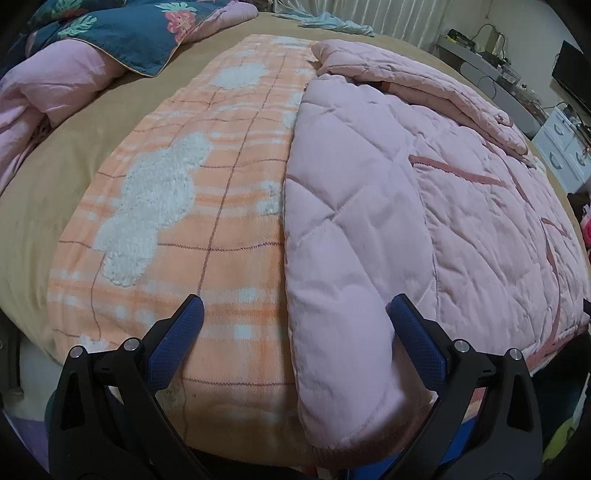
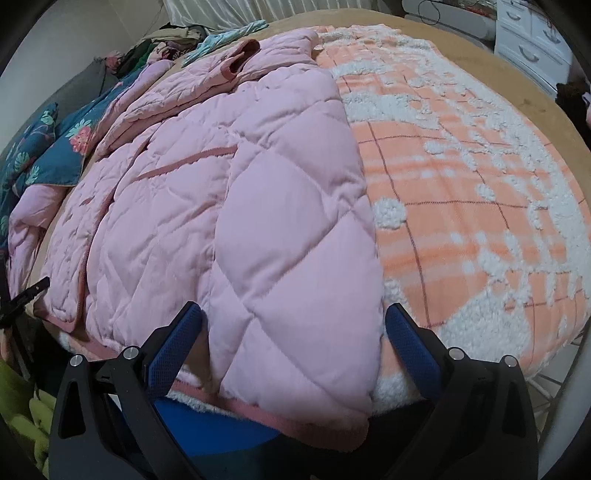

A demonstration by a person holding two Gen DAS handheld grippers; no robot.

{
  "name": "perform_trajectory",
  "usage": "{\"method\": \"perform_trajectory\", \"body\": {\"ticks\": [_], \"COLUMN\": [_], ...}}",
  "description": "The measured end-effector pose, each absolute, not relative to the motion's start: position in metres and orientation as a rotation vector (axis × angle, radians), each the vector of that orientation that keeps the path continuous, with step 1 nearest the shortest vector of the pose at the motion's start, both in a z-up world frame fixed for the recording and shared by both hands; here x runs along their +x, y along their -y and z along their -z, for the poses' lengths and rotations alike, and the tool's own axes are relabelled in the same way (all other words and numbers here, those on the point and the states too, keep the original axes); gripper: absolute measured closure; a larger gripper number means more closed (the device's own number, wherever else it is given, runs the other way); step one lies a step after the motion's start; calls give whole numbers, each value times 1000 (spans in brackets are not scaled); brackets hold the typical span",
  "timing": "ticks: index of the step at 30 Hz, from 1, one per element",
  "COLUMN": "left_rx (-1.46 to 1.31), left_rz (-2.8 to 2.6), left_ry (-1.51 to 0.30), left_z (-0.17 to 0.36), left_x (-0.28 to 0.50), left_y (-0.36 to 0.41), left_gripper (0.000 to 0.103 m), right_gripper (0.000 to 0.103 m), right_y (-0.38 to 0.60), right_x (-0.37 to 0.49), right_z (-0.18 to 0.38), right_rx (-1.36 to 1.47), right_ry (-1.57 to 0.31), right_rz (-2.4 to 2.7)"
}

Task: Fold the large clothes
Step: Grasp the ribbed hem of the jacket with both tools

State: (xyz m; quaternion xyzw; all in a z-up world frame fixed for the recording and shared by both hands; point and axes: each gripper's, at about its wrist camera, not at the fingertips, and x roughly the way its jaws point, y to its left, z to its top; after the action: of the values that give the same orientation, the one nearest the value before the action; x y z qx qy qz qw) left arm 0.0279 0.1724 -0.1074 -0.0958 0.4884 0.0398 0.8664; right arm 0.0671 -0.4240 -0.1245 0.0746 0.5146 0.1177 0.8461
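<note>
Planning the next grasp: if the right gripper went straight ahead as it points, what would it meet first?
Likely the pink quilted jacket: the open right gripper points at its folded panel near the hem, though depth is unclear.

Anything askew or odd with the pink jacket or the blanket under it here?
Nothing stands out. The jacket lies flat on the blanket, sleeve folded over its body; both grippers are open and hold nothing.

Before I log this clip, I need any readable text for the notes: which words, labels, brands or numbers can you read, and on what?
None can be read.
Pink quilted jacket: no label or brand shows.
Orange plaid blanket: only white fluffy shapes and grid lines.
Floral quilt: flower print, no words.
Items on the far shelf: too small and blurred to tell.
</note>
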Motion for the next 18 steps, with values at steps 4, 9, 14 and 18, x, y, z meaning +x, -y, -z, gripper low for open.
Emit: {"method": "perform_trajectory", "body": {"ticks": [4,9,14,18], "left_rx": [-194,-177,-172,-174], "left_rz": [-51,-19,24,67], "left_ry": [-1035,-1049,-1060,-1062], "left_z": [108,110,112,114], "left_x": [25,20,18,21], "left_y": [-164,-150,-138,-131], "left_gripper": [8,8,8,8], "right_gripper": [4,4,15,28], "right_y": [421,422,418,417], "right_x": [62,54,48,46], "right_z": [127,132,136,134], "right_rx": [142,142,137,147], "right_ry": [-1095,-1120,-1139,-1129], "right_rz": [-273,-313,-361,-384]}}
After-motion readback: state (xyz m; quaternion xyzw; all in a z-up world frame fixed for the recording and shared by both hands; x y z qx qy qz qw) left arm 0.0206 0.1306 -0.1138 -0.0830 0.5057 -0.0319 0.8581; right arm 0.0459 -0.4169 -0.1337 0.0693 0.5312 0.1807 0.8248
